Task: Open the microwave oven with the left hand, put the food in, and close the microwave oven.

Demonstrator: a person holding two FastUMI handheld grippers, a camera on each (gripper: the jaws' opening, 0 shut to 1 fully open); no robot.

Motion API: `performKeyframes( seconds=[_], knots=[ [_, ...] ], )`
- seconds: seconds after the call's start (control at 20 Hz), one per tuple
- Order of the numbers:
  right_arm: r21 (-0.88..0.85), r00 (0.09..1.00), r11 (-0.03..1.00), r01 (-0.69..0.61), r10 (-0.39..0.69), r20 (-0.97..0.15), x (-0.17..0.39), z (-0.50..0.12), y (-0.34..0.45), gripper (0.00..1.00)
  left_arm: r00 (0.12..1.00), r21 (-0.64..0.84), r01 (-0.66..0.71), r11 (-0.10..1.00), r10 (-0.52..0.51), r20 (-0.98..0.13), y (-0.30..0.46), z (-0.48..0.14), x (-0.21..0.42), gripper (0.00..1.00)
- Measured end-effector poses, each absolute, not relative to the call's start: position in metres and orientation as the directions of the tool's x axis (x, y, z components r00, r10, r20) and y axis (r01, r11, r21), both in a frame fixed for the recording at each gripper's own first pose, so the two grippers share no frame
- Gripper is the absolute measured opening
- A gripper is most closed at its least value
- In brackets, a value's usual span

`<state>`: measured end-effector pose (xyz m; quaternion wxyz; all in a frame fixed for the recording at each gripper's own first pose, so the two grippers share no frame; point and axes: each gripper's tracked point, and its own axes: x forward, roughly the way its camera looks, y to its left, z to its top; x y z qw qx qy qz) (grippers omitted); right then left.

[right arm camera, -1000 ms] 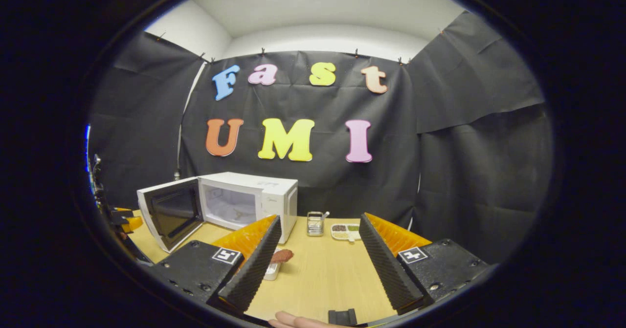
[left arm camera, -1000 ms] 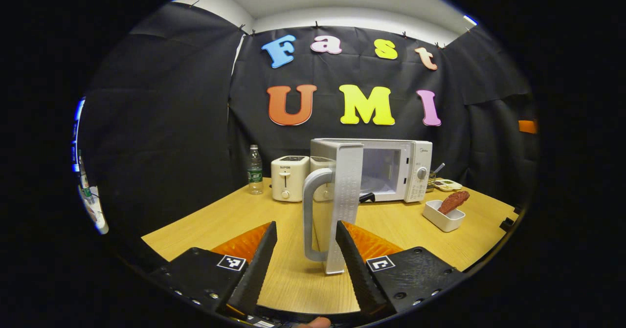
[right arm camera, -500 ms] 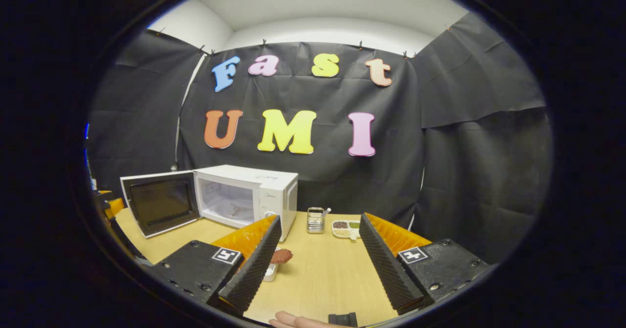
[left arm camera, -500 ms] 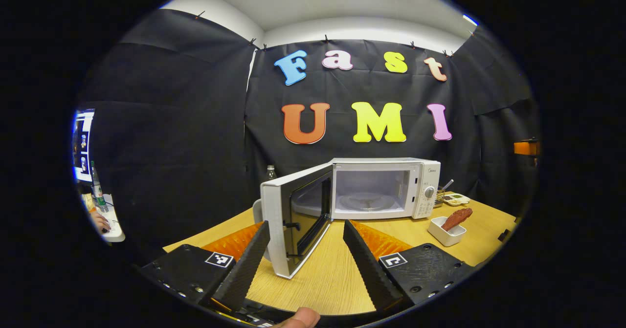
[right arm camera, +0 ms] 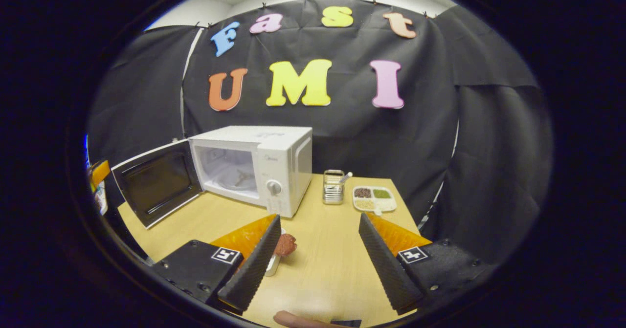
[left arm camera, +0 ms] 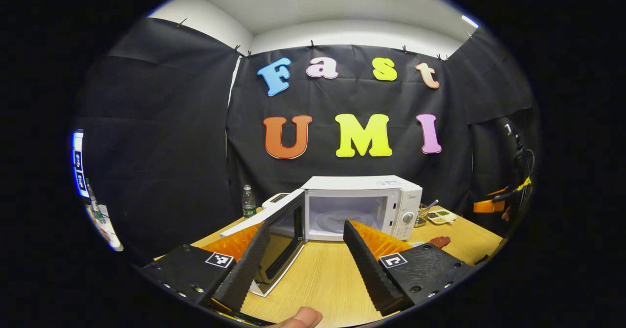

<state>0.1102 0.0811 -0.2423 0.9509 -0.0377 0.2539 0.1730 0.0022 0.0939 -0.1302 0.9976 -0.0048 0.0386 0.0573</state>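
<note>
The white microwave (left arm camera: 364, 206) (right arm camera: 264, 164) stands at the back of the wooden table (left arm camera: 323, 279) with its door (left arm camera: 276, 242) (right arm camera: 156, 184) swung wide to the left. Its white cavity holds a glass turntable (right arm camera: 232, 179). The brown piece of food (right arm camera: 285, 244) lies in a small white dish, partly behind my right gripper's left finger; its tip (left arm camera: 439, 241) peeks past my left gripper's right finger. My left gripper (left arm camera: 303, 264) is open, near the door, holding nothing. My right gripper (right arm camera: 317, 259) is open above the table, the food just left of its gap.
A wire holder with a utensil (right arm camera: 333, 187) and a divided dish of grains (right arm camera: 373, 197) sit right of the microwave. A toaster (left arm camera: 274, 199) and a water bottle (left arm camera: 248, 202) stand behind the open door. The other gripper (left arm camera: 489, 205) shows at the right edge of the left gripper view.
My left gripper let go of the door handle and backed away; the door now stands wide open. My right gripper tilted down and moved nearer the table and food.
</note>
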Motion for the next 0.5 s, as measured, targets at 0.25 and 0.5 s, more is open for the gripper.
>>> performKeyframes(
  seconds=[0.25, 0.5],
  knots=[
    [0.220, 0.601, 0.883, -0.415, 0.447, -0.663, 0.136, -0.300, 0.102, 1.00, 0.992, -0.014, -0.114, 0.993, 0.113, -0.057, 0.078, -0.109, 0.030, 0.92],
    [0.425, 0.371, 0.815, -0.394, 0.564, -0.738, 0.146, -0.356, 0.125, 0.83, 0.994, 0.014, -0.105, 0.994, 0.105, -0.013, 0.062, -0.095, 0.045, 0.92]
  ],
)
